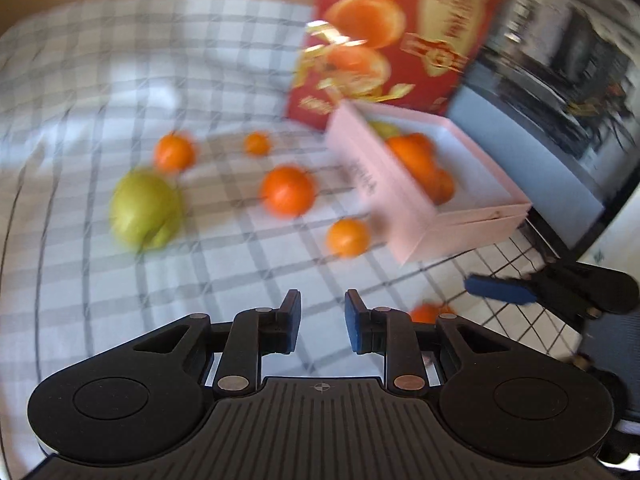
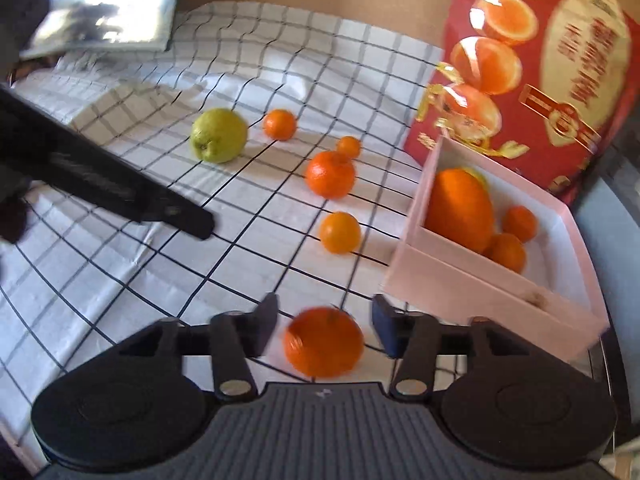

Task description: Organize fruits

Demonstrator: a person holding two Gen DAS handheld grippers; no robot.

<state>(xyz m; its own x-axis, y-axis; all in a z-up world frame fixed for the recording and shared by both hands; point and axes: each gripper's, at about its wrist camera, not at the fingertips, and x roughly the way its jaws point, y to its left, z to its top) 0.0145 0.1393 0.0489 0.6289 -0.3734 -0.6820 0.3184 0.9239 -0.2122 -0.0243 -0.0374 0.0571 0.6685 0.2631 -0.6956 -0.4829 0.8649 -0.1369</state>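
We see a surface covered by a white cloth with a dark grid pattern (image 2: 248, 216), rumpled toward the far side. On the cloth lie a green guava (image 2: 219, 135), five loose oranges of mixed sizes, the nearest (image 2: 324, 342) at the front, and an open pink box (image 2: 452, 284) holding more fruit. Behind the box stands a red carton printed with oranges (image 2: 532, 80).

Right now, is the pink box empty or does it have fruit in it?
Not empty. The pink box holds a big orange and two small oranges, with white floor left bare.
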